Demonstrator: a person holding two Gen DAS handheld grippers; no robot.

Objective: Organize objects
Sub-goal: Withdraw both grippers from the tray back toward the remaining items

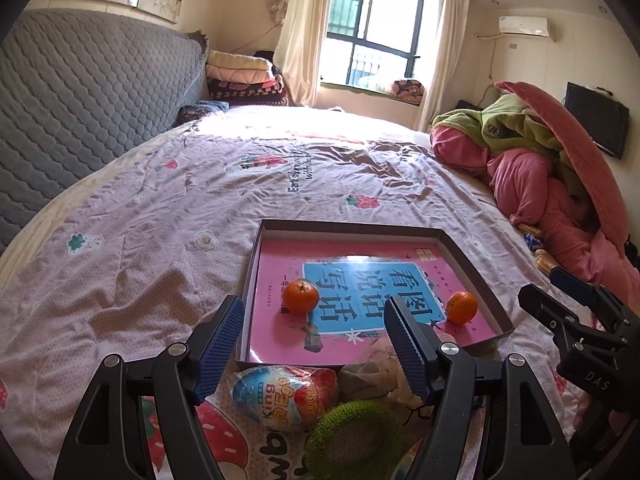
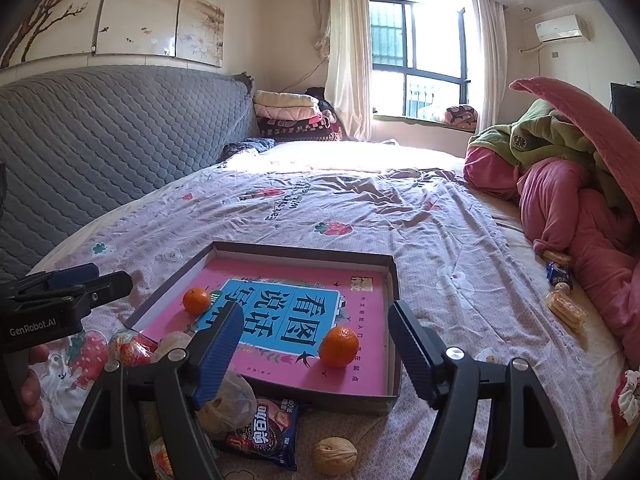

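Note:
A shallow cardboard box (image 1: 472, 258) (image 2: 394, 276) lies on the bed with a pink book (image 1: 280, 264) (image 2: 280, 280) flat inside. Two tangerines rest on the book: one (image 1: 303, 296) (image 2: 196, 300) at the left, one (image 1: 462, 306) (image 2: 338, 346) at the right. My left gripper (image 1: 314, 350) is open and empty, above a toy egg (image 1: 280, 396) and a green knitted ring (image 1: 360, 436) in front of the box. My right gripper (image 2: 316, 352) is open and empty, over the box's near edge by the right tangerine. A walnut (image 2: 334, 455) and a snack packet (image 2: 264, 436) lie below it.
A clear bag with nuts (image 2: 228, 404) lies by the box's near-left corner. Wrapped snacks (image 2: 566, 312) lie by the pink and green bedding pile (image 2: 568, 184) at the right. A grey quilted headboard (image 1: 80, 100) stands at the left. Folded blankets (image 1: 244, 76) are stacked beyond.

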